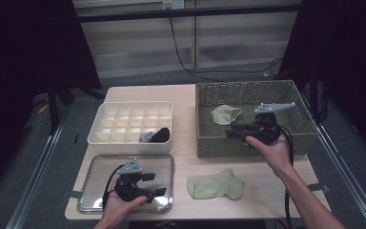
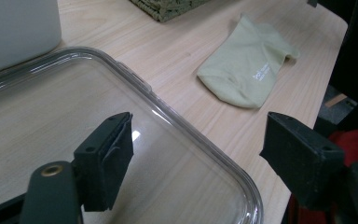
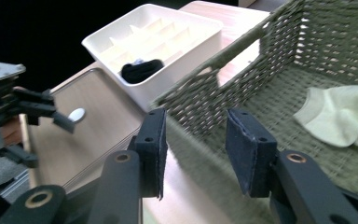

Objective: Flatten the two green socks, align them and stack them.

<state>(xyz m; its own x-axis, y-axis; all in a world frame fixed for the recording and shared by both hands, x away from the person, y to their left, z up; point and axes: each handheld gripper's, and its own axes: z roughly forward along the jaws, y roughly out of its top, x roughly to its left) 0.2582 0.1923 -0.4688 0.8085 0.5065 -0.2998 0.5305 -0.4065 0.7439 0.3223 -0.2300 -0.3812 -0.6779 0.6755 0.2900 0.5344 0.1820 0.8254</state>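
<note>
My left gripper (image 1: 156, 184) (image 2: 200, 135) hovers over the right end of a clear shallow tray (image 1: 100, 171) (image 2: 28, 121), jaws open and empty. A pale green sock (image 1: 215, 185) (image 2: 249, 70) lies flat on the table to the tray's right. My right gripper (image 1: 231, 131) (image 3: 198, 140) is raised over the front wall of a green wicker basket (image 1: 248, 87) (image 3: 205, 88), pointing left, open with nothing between its jaws. Inside the basket lies a second pale sock (image 1: 225, 114) (image 3: 349, 114). A white divided box (image 1: 131, 121) (image 3: 154, 37) holds a dark sock (image 1: 161, 135) (image 3: 142, 70) in a front compartment.
The wooden table (image 1: 186, 157) stands on a grey floor, with dark curtains at both sides. Cables (image 1: 186, 62) run across the floor behind it. The right gripper view also catches the left gripper (image 3: 46, 137) above the tray.
</note>
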